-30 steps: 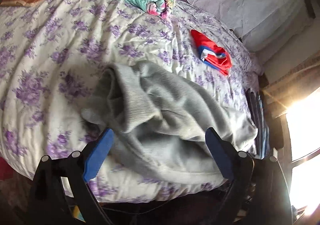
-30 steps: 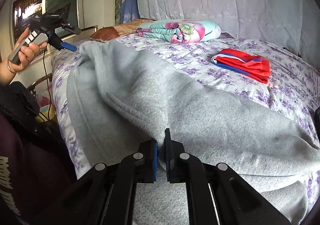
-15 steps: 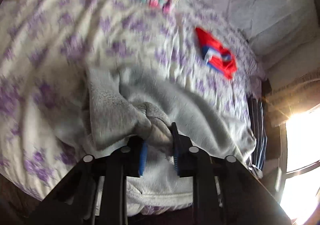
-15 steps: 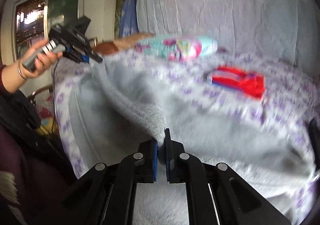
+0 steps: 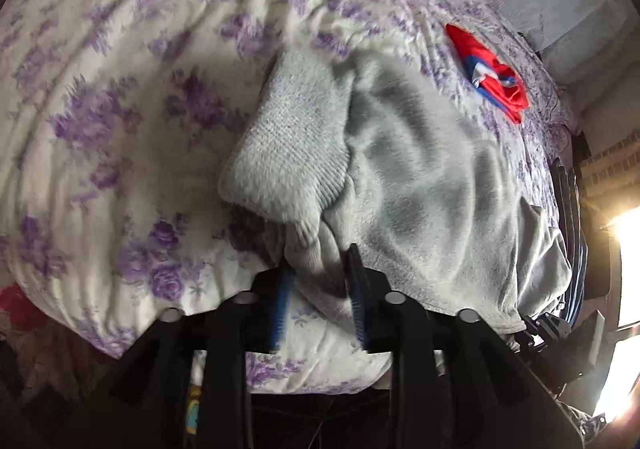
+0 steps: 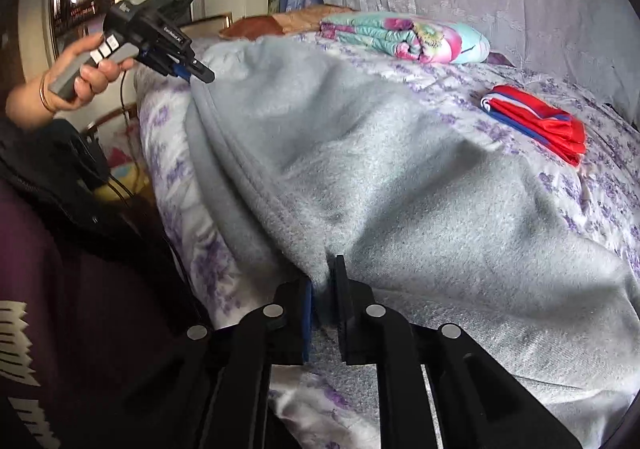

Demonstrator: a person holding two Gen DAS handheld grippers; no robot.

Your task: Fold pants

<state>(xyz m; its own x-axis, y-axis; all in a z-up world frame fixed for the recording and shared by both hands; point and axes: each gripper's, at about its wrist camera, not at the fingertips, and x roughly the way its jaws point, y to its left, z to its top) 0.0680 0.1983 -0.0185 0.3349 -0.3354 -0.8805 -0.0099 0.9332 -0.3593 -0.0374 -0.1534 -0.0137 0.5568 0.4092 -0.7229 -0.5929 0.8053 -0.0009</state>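
Right tool (image 6: 323, 289) is pinched on a fold of the grey pants (image 6: 400, 185) at the bed's (image 6: 600, 185) near edge; left tool (image 5: 320, 281) is clamped on the ribbed cuff (image 5: 288, 145), lifted off the floral cover. Beyond the pants, open bedding runs to the red garment (image 6: 536, 121) and folded quilt (image 6: 404, 35). Only the right view shows the person's hand (image 6: 76, 75) holding the left tool.

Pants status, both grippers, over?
Left gripper shut on pants cuff. Right gripper shut on pants edge. Red cloth lies clear.

Home bedroom, floral bedspread (image 5: 120, 97), folded quilt (image 6: 404, 37)
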